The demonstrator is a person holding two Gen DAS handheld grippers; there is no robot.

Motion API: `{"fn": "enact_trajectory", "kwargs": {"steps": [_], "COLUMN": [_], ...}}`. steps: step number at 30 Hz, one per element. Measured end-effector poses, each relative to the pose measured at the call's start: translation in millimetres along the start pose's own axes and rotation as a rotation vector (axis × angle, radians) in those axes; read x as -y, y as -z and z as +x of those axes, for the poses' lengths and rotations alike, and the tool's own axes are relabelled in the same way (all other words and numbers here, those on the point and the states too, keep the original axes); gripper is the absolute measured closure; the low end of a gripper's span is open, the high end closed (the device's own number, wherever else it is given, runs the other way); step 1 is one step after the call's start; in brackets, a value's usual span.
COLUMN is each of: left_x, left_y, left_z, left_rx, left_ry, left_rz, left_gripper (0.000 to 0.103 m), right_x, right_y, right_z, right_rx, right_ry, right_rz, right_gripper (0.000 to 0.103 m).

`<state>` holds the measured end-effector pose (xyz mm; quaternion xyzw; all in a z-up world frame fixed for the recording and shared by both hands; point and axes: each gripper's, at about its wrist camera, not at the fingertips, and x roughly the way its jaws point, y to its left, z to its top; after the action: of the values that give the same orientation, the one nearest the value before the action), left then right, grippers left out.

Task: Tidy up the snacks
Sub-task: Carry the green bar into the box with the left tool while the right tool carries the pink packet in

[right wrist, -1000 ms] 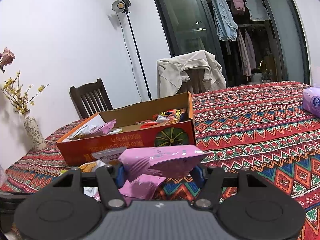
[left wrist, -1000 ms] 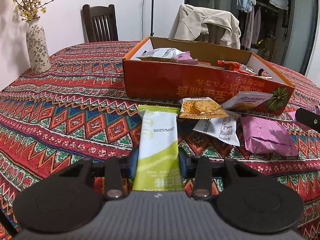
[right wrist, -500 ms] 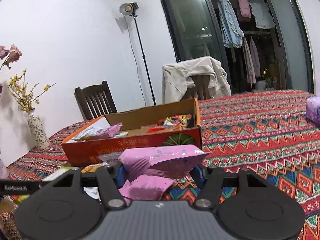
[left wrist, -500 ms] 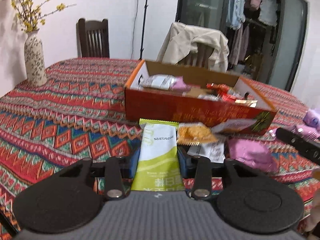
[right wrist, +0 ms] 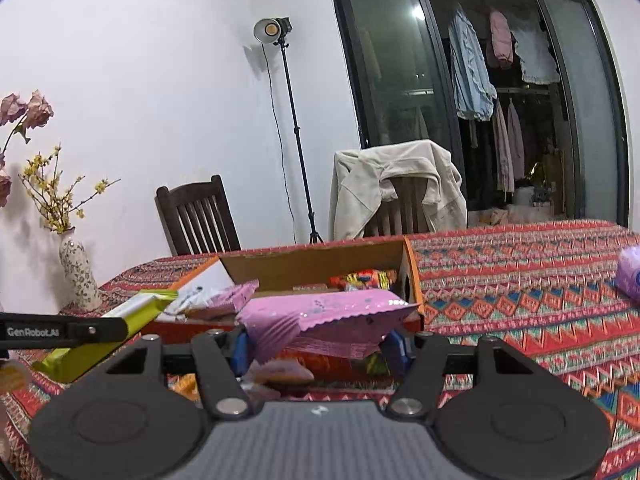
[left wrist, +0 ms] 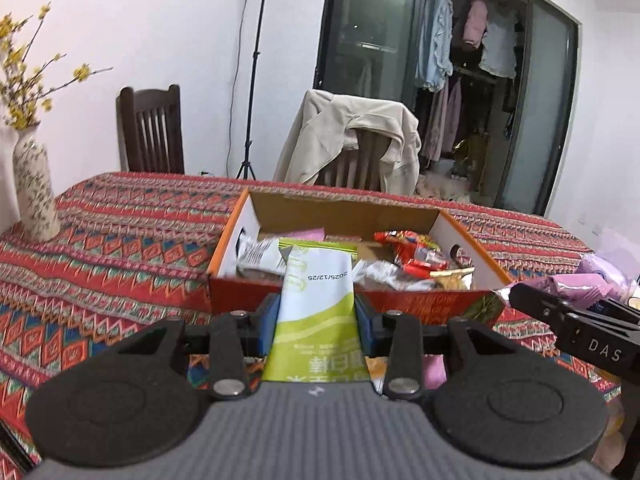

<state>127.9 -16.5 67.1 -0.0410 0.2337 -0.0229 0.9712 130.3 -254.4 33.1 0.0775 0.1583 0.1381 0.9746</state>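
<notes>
My left gripper (left wrist: 317, 312) is shut on a green and white snack packet (left wrist: 316, 320), held lengthwise above the table with its far end over the near wall of the orange cardboard box (left wrist: 416, 306). The box holds several snack packets. My right gripper (right wrist: 318, 346) is shut on a pink snack packet (right wrist: 324, 318), lifted in front of the same box (right wrist: 316, 264). In the left wrist view the right gripper (left wrist: 520, 300) and its pink packet (left wrist: 576, 284) show at the right edge. The green packet (right wrist: 136, 312) shows at the left of the right wrist view.
A patterned red tablecloth (left wrist: 100, 248) covers the table. A flowered vase (left wrist: 34, 188) stands at the far left. Two chairs stand behind the table, one draped with a beige jacket (left wrist: 352, 140). A purple tissue pack (right wrist: 630, 276) lies at the right. More packets lie under my right gripper.
Both grippers have risen with their packets. The box's inside now shows from above in the left wrist view, and the loose packets on the cloth have dropped out of sight.
</notes>
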Motion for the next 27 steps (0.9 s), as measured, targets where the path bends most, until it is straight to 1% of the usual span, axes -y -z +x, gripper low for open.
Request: {"fn": "enact_trajectory", "kwargs": {"steps": [8,15,18,27], "left_x": [5.8,4.1,4.5,1.3], "left_y": [-27.0,-52.0,-61.3,-69.5], "left_z": [14.7,36.0,46.9,90.0], "left_rx": [0.028,0.042,0.047,0.035], "left_ry": [0.023,0.024,0.015,0.008], "left_rz": [0.005,-0.031,-0.032,-0.064], "left_gripper": [0.063,0.063,0.063,0.063], "right_x": [-12.5,-19.9,-21.1,-18.3], "right_y": [-21.7,-38.5,-44.6,-52.2], "right_z": [16.9,40.6,51.6,92.9], "right_rx": [0.016,0.024,0.028,0.017], "right_ry": [-0.008,-0.004,-0.001,0.013], "right_rz": [-0.023,-0.038,-0.033,-0.02], "right_gripper": [0.041,0.041,0.041,0.041]}}
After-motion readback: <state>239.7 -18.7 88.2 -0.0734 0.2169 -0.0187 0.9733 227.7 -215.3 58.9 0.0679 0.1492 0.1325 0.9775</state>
